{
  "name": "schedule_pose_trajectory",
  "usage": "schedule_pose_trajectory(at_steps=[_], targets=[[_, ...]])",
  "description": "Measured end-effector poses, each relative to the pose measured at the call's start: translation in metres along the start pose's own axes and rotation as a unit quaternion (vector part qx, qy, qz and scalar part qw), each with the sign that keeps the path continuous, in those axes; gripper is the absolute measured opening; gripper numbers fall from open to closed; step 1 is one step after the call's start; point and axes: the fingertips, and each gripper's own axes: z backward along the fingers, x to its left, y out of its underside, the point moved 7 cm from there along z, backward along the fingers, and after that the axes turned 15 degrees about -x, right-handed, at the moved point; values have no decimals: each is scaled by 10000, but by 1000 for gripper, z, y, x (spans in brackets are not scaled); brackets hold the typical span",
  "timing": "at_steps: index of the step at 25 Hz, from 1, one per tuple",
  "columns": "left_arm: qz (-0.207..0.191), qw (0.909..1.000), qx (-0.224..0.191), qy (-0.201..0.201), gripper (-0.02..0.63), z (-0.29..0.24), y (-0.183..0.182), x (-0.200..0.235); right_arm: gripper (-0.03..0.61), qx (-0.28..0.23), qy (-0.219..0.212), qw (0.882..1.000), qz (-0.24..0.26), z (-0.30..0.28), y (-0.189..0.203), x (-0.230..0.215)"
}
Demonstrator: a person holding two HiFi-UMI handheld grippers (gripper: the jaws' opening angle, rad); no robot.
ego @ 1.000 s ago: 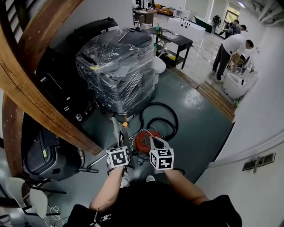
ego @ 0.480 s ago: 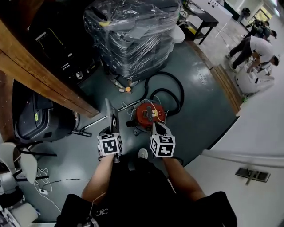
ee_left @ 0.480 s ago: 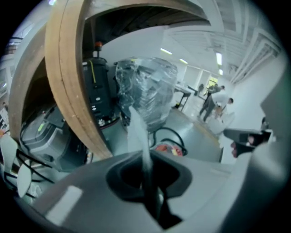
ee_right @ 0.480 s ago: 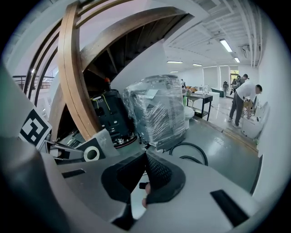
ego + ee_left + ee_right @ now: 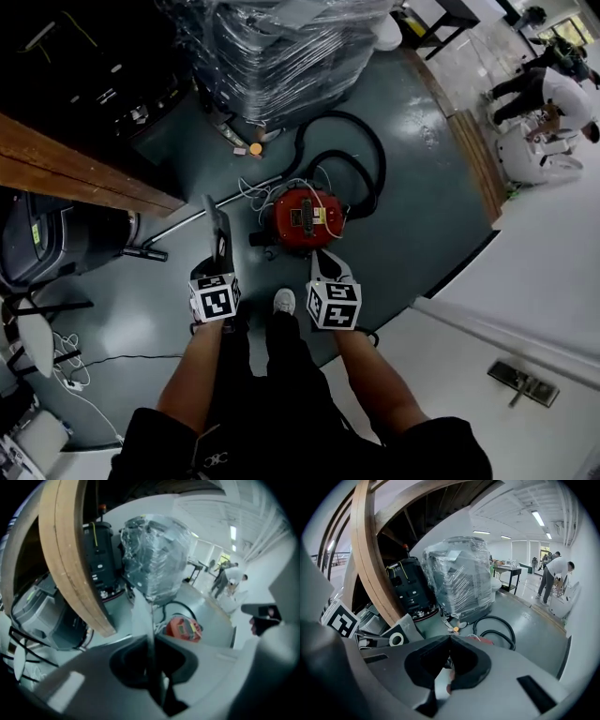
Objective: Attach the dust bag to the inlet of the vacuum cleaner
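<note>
Right gripper view — dust bag (image 5: 404,631) collar-side; left gripper view — edge-on.

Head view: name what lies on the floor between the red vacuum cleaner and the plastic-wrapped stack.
In the head view, a looped black hose, a tangle of white cord beside the vacuum cleaner and a small orange thing lie there.
</note>
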Motion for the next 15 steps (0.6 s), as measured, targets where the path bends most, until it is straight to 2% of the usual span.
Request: schedule_pose_trajectory(at_steps=[7,12,15], targets=[[216,9996,175,-23,25,-97,61,17,-2,111,263,9996,-23,-75,64,-22],[131,9994,320,87,25,-154,109,16,-1,263,375,9989,-34,-129,108,-47],[136,9994,294,139,25,-176,127,14,73,403,441,9979,230,-155,132,-61]])
